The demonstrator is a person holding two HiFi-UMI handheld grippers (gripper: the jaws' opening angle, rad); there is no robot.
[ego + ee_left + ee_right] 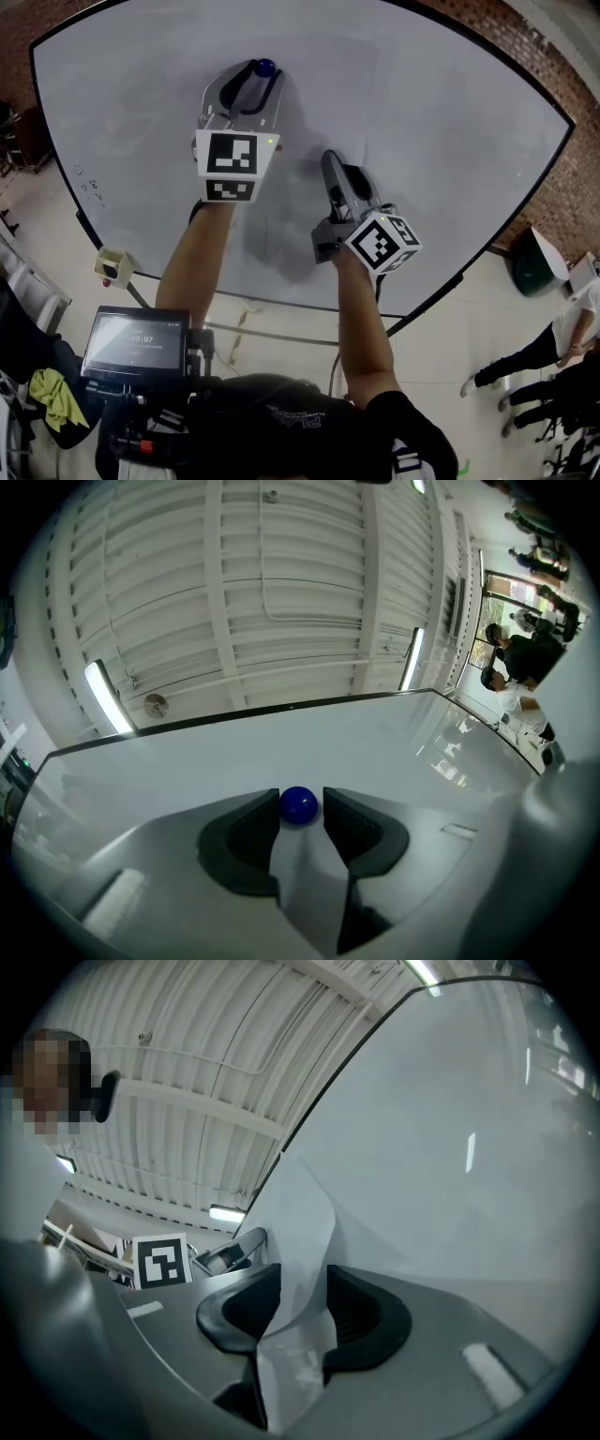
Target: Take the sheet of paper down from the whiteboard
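a paper sheet [300,1213] stands between the parted claw [302,1277].

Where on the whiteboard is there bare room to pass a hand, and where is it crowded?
Bare: the whiteboard right of the right hand-held gripper out to its edge, and the strip left of the left hand-held gripper. Crowded: the middle, where the blue magnet, both hand-held grippers and the sheet of paper sit close together.

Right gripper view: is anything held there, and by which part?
Nothing is firmly held. The sheet of paper stands curled between the right gripper's wide-apart jaws, its lower part running through the gap; the pads do not pinch it.
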